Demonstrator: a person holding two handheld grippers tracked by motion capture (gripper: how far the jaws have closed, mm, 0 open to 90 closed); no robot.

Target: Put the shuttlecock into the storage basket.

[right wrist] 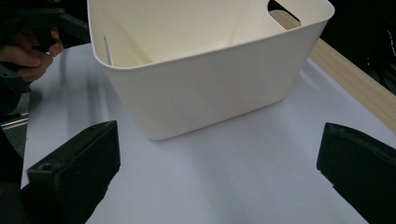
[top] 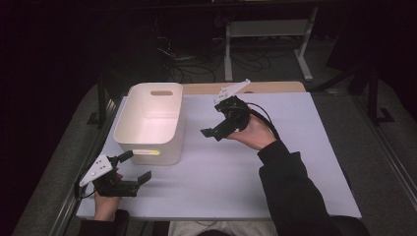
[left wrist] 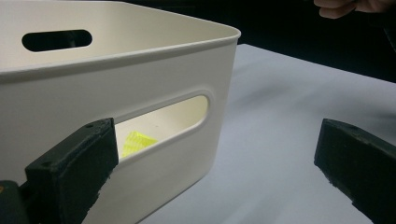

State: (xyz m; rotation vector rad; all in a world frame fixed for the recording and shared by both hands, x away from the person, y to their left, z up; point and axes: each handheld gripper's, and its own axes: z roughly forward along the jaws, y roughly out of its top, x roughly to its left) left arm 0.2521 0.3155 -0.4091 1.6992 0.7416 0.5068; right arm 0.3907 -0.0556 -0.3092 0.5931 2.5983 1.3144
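Jaws gape wide on both — left gripper (top: 132, 167) beside the white bin (top: 150, 122), right gripper (top: 216, 125) near it, both holding nothing.

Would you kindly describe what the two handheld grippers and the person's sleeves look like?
Both the left gripper and the right gripper are black, with two blocky flat jaws. Each carries a pale grey three-cornered plate on top and trails a black cable. The person wears dark long sleeves.

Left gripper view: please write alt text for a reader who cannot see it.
A white plastic bin stands on a pale table, close before the open left gripper. Something yellow shows through its handle slot.
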